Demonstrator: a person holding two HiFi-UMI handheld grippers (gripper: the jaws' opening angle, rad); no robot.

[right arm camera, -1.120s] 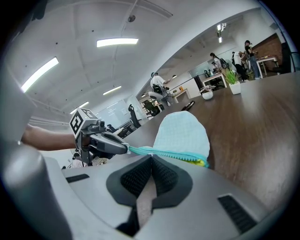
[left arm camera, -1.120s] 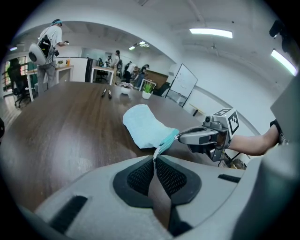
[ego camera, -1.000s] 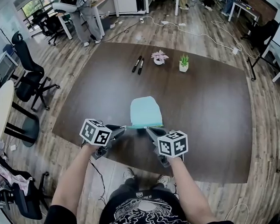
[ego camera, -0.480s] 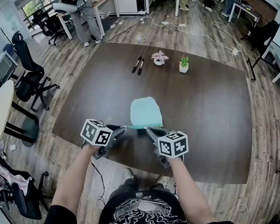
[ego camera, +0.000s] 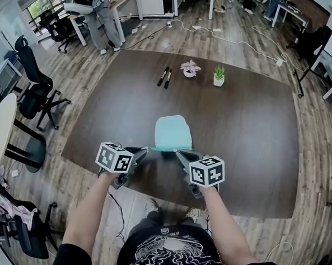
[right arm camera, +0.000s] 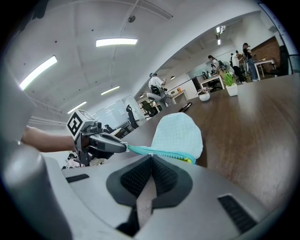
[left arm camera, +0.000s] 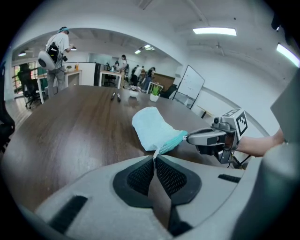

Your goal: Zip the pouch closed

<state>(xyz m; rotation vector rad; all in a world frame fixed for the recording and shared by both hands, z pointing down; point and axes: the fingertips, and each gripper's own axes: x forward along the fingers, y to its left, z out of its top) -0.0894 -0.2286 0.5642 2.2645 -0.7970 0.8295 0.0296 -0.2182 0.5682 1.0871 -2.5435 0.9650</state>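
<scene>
While stretching the zipper (right arm camera: 159, 152) along the counter's (ego camera: 98, 122) 6 o'clock edge, pinches its 9 o'clock end with the left tool (ego camera: 143, 151), jaws pressed together on it. Clamps the right tool (ego camera: 177, 152) shut on the zipper partway along. Has the pale blue pouch (ego camera: 173, 133) lying just inside that edge, open wood on every other side. Far off at 12 o'clock, only two markers (ego camera: 164, 77), a pink plant (ego camera: 189, 69) and a green plant (ego camera: 219, 75).

Pouch (ego camera: 173, 133) on table (ego camera: 250, 135) between left gripper (ego camera: 147, 151) and right gripper (ego camera: 177, 152) (pens (ego camera: 165, 77) behind).
</scene>
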